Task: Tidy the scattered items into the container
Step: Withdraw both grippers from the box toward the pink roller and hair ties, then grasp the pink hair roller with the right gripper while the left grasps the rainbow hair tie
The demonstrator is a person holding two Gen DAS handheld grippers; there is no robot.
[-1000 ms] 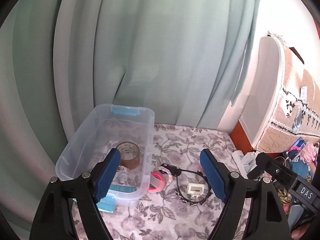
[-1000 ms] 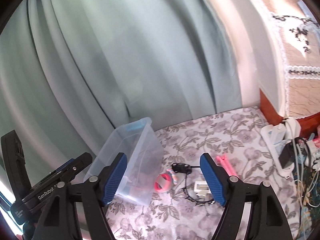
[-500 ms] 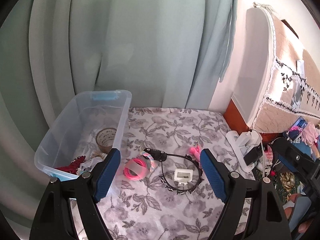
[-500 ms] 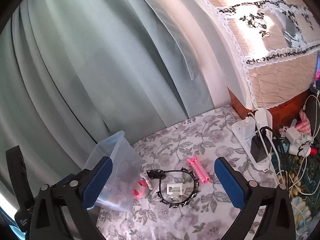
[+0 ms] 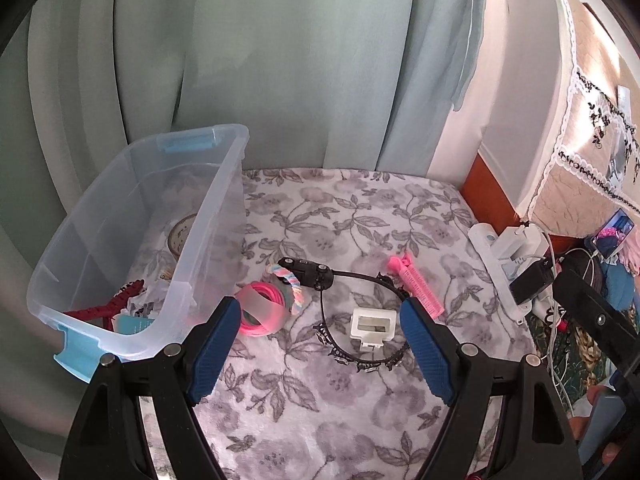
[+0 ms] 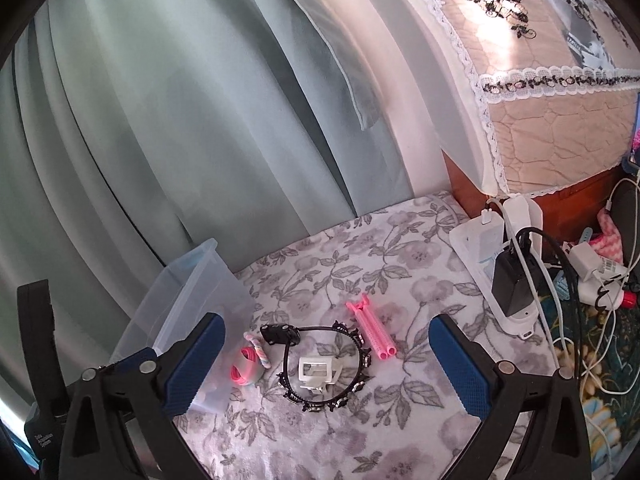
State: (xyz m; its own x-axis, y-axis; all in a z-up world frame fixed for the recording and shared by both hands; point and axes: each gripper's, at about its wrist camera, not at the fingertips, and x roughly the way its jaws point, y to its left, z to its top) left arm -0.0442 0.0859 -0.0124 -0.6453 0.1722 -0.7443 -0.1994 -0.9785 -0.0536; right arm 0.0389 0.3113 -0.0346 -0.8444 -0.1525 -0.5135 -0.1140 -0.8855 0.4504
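A clear plastic container (image 5: 140,240) with blue latches stands at the left on the floral cloth, with a tape roll and a red item inside. Loose beside it lie a pink ring (image 5: 262,314), a pastel braided hair tie (image 5: 290,284), a black clip (image 5: 308,274), a black headband (image 5: 362,364), a white square clip (image 5: 372,324) and a pink comb (image 5: 416,288). My left gripper (image 5: 319,306) hovers open above them, holding nothing. My right gripper (image 6: 326,324) is open very wide over the same headband (image 6: 316,405) and white clip (image 6: 316,372), beside the container (image 6: 192,280).
A white power strip (image 6: 508,280) with chargers and tangled cables lies at the cloth's right edge. A green curtain (image 5: 280,60) hangs close behind. A lace-trimmed quilted cover (image 6: 540,128) rises at the right. The right gripper's body (image 5: 592,320) shows in the left wrist view.
Both grippers have sunk toward the cloth, and the items look larger. The left view swung from the container to the loose items. The right jaws spread wider.
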